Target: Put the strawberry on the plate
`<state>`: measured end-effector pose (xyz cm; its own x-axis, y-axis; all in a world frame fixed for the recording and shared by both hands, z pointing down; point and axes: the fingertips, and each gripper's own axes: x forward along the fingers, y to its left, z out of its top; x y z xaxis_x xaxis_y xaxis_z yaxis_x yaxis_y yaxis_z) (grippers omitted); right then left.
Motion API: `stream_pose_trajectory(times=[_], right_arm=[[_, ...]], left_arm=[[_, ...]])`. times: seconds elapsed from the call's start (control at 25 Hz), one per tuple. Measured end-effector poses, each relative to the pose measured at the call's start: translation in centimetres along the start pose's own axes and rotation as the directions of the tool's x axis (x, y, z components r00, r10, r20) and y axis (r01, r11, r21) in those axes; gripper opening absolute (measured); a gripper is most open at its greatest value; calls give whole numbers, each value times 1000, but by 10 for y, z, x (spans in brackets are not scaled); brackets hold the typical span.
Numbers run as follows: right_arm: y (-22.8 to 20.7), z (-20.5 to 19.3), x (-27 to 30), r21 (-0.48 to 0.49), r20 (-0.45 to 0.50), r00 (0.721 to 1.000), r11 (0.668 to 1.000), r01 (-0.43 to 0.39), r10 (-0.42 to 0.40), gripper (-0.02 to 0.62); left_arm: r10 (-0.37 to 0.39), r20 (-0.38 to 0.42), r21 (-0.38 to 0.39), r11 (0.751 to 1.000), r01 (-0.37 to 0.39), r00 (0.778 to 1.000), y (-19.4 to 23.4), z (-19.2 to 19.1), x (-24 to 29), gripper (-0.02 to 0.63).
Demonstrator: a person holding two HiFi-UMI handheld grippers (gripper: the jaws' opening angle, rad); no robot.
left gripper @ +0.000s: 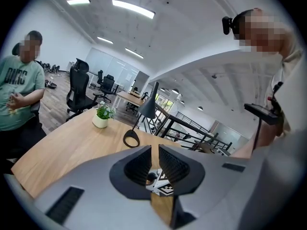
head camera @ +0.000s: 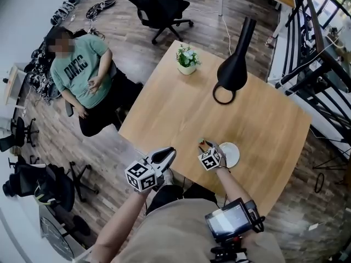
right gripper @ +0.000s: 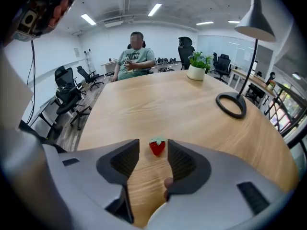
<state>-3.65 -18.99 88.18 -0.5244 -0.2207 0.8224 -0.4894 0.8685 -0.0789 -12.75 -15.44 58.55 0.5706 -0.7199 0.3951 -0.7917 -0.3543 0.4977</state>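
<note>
The strawberry (right gripper: 157,147) lies on the wooden table (head camera: 181,108), close to its near edge and not on the plate (head camera: 232,153). The white plate sits just to the right of it, near but apart. The right gripper (right gripper: 153,143) is low over the table with its jaws apart. The strawberry stands between their tips, leaf end away from the camera, with bare wood showing on either side of it, so neither pad presses on the fruit. In the head view the right gripper (head camera: 207,146) points away from the person, and the strawberry (head camera: 202,142) shows as a small red and green spot at its tip. The left gripper (head camera: 169,153) is held to the left, by the table's near edge. In its own view the left gripper (left gripper: 154,150) has its jaws almost together. Only a thin slit is left between them, with nothing in it. Farther across the table stand a black lamp (head camera: 233,67) with a ring base and a small potted plant (head camera: 187,59), both well apart from the strawberry. A person (head camera: 82,75) in a green shirt sits beyond the table's left edge, and a black office chair (head camera: 156,7) stands on the floor behind.
</note>
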Motion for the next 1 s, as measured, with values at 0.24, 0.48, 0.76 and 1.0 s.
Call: stream_pose_trajectory(times=[0.24, 0.48, 0.76, 1.0], right_arm=[[-6, -3, 24, -25, -37, 999, 1000, 2, -3, 184], [-9, -11, 48, -49, -103, 995, 999, -7, 2, 183], [-5, 0, 42, -12, -81, 997, 1000, -23, 22, 138], [-8, 32, 10, 64, 60, 998, 997, -32, 28, 137]], left_arm=[[32, 35, -66, 997, -30, 999, 1, 3, -7, 31], [49, 25, -71, 996, -47, 999, -1, -1, -5, 31], [73, 32, -85, 994, -70, 997, 1, 1, -14, 31], [74, 48, -96, 993, -69, 996, 5, 0, -12, 31]])
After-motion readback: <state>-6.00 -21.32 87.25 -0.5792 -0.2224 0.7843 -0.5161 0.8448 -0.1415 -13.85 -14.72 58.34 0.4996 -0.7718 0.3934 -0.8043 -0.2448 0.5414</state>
